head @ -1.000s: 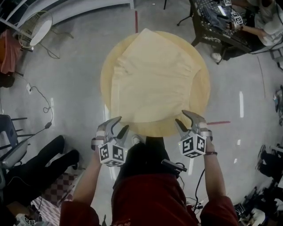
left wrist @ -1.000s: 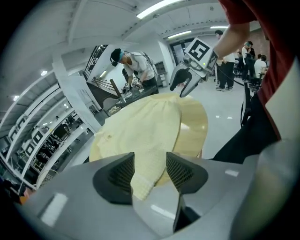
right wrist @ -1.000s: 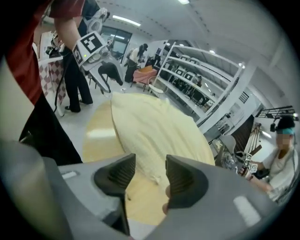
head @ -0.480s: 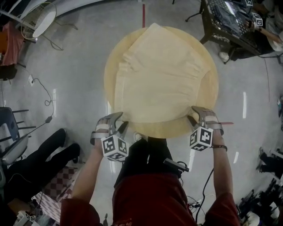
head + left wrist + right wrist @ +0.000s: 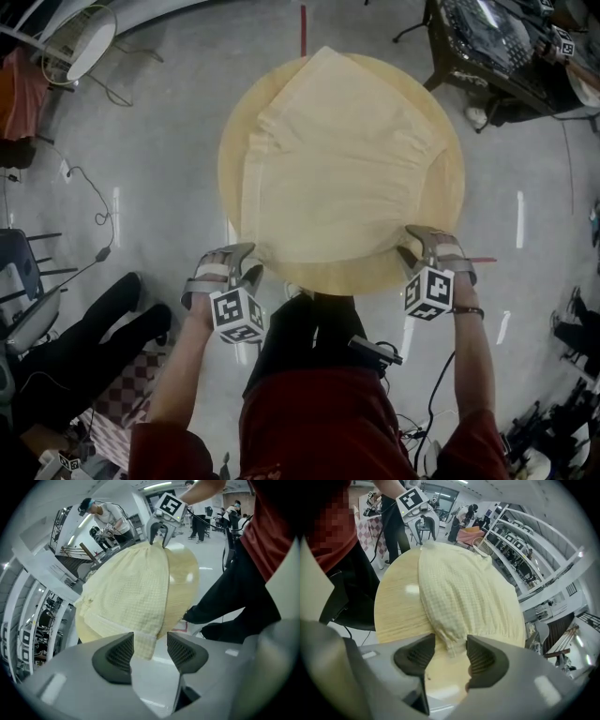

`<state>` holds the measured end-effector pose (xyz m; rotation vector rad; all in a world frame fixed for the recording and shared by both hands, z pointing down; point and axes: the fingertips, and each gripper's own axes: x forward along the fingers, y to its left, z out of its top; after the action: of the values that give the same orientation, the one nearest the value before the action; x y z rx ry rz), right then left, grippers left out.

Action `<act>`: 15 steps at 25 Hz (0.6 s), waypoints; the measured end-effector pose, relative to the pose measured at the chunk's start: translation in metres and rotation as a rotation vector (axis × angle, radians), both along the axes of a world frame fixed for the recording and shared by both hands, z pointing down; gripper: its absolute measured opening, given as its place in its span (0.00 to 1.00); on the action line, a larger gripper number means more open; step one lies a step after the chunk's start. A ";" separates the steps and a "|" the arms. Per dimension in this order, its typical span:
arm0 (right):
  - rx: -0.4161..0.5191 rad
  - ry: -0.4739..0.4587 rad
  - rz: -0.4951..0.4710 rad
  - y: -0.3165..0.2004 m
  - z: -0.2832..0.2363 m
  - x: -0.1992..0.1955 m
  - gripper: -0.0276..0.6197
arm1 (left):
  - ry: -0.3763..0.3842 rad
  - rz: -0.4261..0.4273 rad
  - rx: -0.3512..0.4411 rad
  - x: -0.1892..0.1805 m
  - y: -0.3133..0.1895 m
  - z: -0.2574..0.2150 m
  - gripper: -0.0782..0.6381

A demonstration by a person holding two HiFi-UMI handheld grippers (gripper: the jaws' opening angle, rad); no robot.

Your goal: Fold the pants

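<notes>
A: While both pairs of jaws stand apart, which step is this?
B: Grasping. The pants (image 5: 337, 169) lie spread on the desk (image 5: 448, 202) ahead, with a near corner loose between the jaws of the left gripper (image 5: 242, 265) and of the right gripper (image 5: 410, 246). Closing seems next.
A: Anything unclear?
B: Any layers underneath are hidden.

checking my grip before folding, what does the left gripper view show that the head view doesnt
Left gripper view only: the left tongs stand open, a corner of the pale yellow checked fabric pants hanging between the pads unpinched. Head view only: the whole outline of the round light wooden table. Both: the pants spread over the table, the right tongs at the other near corner.
</notes>
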<state>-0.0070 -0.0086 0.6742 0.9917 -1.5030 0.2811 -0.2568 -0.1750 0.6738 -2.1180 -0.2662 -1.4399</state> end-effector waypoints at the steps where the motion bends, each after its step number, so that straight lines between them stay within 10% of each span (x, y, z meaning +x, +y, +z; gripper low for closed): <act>1: 0.002 0.001 0.001 0.000 0.000 0.000 0.36 | -0.015 0.008 0.010 -0.004 -0.002 0.002 0.44; 10: -0.030 -0.007 -0.008 -0.001 0.003 -0.001 0.33 | -0.040 0.074 0.106 -0.006 -0.017 0.014 0.30; 15: -0.008 0.023 0.005 -0.002 0.001 0.006 0.11 | 0.005 0.039 0.120 -0.007 -0.019 0.008 0.15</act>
<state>-0.0005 -0.0110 0.6754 0.9897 -1.4782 0.2782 -0.2636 -0.1945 0.6815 -2.0094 -0.2131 -1.3923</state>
